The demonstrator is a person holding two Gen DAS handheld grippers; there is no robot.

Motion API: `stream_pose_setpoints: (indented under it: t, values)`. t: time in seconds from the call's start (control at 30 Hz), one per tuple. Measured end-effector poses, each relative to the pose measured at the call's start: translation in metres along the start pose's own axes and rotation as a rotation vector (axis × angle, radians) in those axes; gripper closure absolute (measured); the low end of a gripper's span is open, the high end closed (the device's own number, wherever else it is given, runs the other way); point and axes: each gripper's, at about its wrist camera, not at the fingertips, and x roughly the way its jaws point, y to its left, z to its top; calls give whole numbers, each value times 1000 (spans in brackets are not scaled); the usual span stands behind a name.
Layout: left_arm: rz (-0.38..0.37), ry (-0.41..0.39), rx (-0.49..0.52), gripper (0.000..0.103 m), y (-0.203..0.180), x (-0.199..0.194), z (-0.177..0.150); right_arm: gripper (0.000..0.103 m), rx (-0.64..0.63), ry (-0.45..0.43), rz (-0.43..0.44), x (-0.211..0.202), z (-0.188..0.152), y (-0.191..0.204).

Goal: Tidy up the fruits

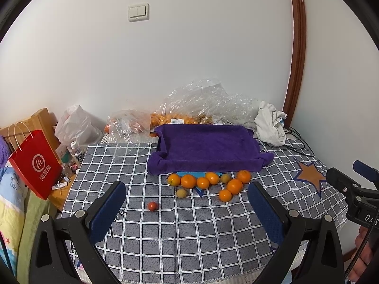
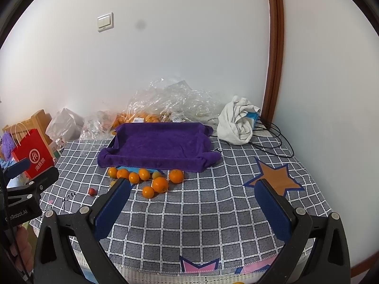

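Both claws released, empty: left claw (image 1: 187, 203), right claw (image 2: 193, 196). Oranges (image 1: 208, 182) at frame centre, beyond fingertips, beside purple tray (image 1: 206, 146).

My bed (image 1: 189, 241) wears a grey checked cover with an orange star at the right. On it, far side, lies a purple towel (image 1: 208, 149) shaped like a tray. Just near of it sits a cluster of oranges (image 1: 208, 182) with two small greenish fruits (image 1: 181, 193), and a little red fruit (image 1: 152, 206) apart to the left. Crinkled plastic bags (image 1: 201, 104) and a white cloth (image 1: 271, 124) lie along the far wall.
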Motion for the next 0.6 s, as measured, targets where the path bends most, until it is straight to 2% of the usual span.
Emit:
stream_pose_setpoints:
  t: [0.6]
  values:
    - [0, 1, -15, 0, 4, 3, -1, 0, -3, -1, 1, 1, 0, 4]
